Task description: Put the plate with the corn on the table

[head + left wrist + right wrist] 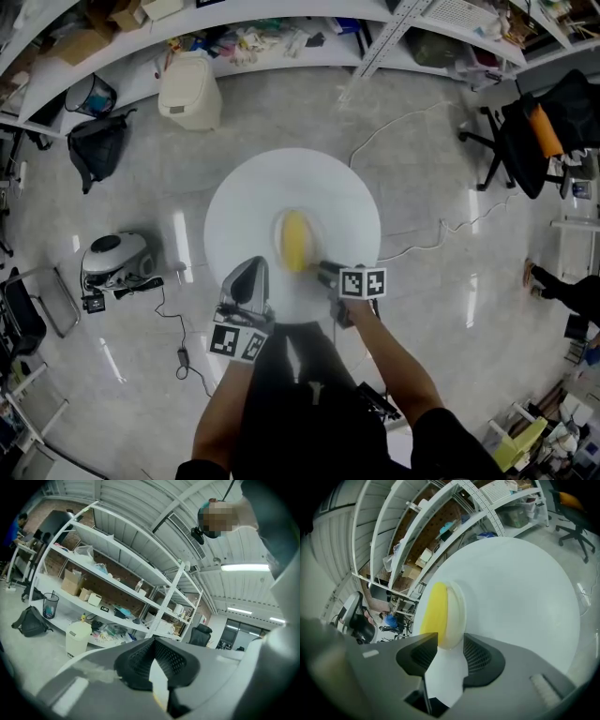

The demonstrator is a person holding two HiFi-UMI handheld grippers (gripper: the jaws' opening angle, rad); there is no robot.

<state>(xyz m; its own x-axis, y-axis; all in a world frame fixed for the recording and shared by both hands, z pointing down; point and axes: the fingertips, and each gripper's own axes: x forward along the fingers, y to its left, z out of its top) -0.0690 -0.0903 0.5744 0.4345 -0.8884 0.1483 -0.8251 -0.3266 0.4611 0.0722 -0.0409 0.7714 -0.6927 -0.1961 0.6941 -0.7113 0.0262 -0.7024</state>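
White plate (315, 225) with the yellow corn (294, 241): where does it sit? — DESK

Flat at the centre of the round white surface (347, 202), with the corn lying on it. — PHOTOGRAPHER

And the two hand-held tools? — DESK

The right claw (323, 274) comes in at the plate's 4 o'clock. It is spread wide, and the plate's near rim is at its mouth with the pads clear of it. The left claw (251, 272) is over the surface at the plate's 7 o'clock, just beside the rim. Its tips are pressed together with nothing between them. — PHOTOGRAPHER

Anything else in frame? — DESK

A cream lidded bin (190, 91) on the floor at 11 o'clock, well apart from the surface. — PHOTOGRAPHER
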